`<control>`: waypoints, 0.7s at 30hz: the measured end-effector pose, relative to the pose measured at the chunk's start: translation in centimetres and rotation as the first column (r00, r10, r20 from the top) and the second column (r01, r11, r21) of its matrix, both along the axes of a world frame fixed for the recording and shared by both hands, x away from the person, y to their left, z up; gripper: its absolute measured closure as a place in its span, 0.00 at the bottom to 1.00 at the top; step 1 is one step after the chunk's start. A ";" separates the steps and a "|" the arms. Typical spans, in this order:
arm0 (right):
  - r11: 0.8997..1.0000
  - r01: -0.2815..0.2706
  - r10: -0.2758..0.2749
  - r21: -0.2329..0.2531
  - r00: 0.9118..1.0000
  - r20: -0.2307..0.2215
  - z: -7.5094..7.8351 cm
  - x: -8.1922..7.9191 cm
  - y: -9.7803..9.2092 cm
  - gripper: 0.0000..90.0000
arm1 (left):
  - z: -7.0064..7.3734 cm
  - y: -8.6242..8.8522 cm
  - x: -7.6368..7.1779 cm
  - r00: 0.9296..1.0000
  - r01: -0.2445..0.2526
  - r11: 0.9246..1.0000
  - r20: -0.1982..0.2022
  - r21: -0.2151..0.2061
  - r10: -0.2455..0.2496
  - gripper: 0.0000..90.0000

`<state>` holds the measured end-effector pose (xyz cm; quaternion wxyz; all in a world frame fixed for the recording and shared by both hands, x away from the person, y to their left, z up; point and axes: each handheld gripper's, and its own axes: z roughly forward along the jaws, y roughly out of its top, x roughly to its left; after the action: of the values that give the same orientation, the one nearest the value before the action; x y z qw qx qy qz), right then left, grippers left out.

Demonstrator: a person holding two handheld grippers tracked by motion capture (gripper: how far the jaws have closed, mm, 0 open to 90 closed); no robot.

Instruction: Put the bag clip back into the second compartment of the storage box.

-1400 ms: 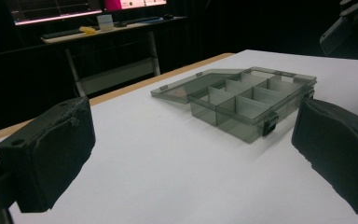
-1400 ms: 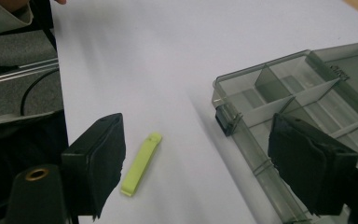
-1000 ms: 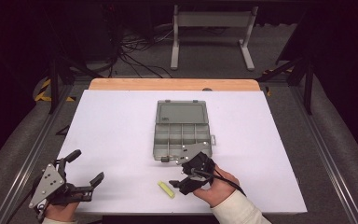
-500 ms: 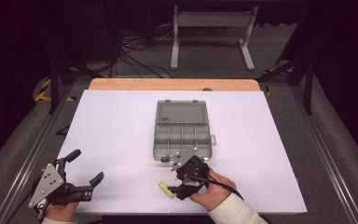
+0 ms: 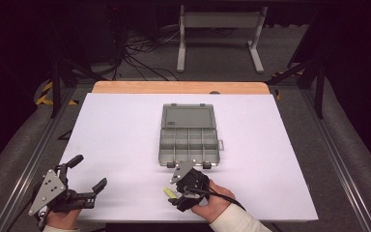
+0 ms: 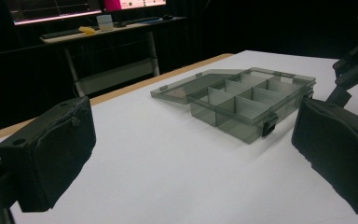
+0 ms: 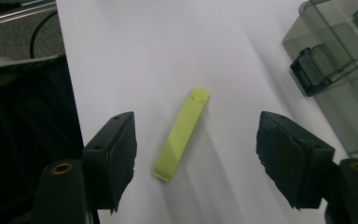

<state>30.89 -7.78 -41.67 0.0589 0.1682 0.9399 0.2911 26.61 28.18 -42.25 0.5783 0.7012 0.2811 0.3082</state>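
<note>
Down in the high view, the right claw (image 5: 179,192) sits low in the middle of the frame, held by a hand (image 5: 211,198). Its jaws are spread wide over a small yellow-green stick (image 5: 169,192) that lies flat on the white counter (image 5: 121,140). Just above it is a grey box (image 5: 189,137) with its lid flipped back and little rooms inside. The left claw (image 5: 88,180) is in the lower left corner, wide apart too and holding nothing.

Next, the left claw view shows its two black jaws at the left and right edges, far apart, with bare counter between them. The grey box (image 6: 242,100) lies in the upper middle.

Last, in the right claw view the stick (image 7: 182,133) lies slanted in the middle, between the two spread jaws and touching neither. A box corner with a black latch (image 7: 311,70) is at the upper right. No writing can be read anywhere.
</note>
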 end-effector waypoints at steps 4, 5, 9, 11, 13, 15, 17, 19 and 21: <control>1.000 0.004 -0.004 -0.006 1.000 -0.002 -0.5 -0.1 0.4 0.38 | 0.0 0.0 0.0 1.000 0.002 1.000 0.000 0.001 -0.002 0.00; 1.000 0.004 -0.004 -0.010 1.000 -0.002 -0.6 -0.2 0.4 0.39 | 0.0 0.0 0.0 1.000 0.003 1.000 0.000 0.002 -0.003 0.00; 1.000 0.000 0.000 -0.007 1.000 -0.005 -1.0 -0.2 0.6 0.44 | 0.0 0.0 0.0 1.000 0.002 1.000 0.000 0.000 -0.002 0.00; 1.000 0.005 -0.005 -0.015 1.000 -0.008 -1.2 -0.1 0.8 0.47 | 0.0 0.0 0.0 1.000 0.001 1.000 0.000 -0.002 -0.001 0.00; 1.000 0.010 -0.011 -0.022 1.000 -0.017 -1.4 -0.2 1.0 0.52 | 0.0 0.0 0.0 1.000 0.000 1.000 0.001 -0.003 0.000 0.00; 0.999 0.020 -0.020 -0.025 1.000 -0.021 -1.6 -0.2 1.1 0.55 | 0.0 0.0 0.0 1.000 -0.002 1.000 0.002 -0.003 0.002 0.00; 0.999 0.032 -0.033 -0.028 0.999 -0.030 -1.8 -0.1 1.2 0.59 | 0.0 0.0 0.0 1.000 -0.001 1.000 0.003 -0.003 0.001 0.00; 0.999 0.039 -0.040 -0.029 0.999 -0.030 -1.8 -0.1 1.3 0.61 | 0.0 0.0 0.0 1.000 -0.002 1.000 0.003 -0.003 0.002 0.00; 0.999 0.041 -0.042 -0.035 0.998 -0.040 -2.0 -0.1 1.4 0.63 | 0.0 0.1 0.0 1.000 -0.003 1.000 0.006 0.001 0.003 0.00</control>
<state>30.81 -6.41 -43.69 0.0484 0.1925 0.9422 0.2700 26.60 28.25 -42.20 0.5783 0.7000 0.2803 0.3114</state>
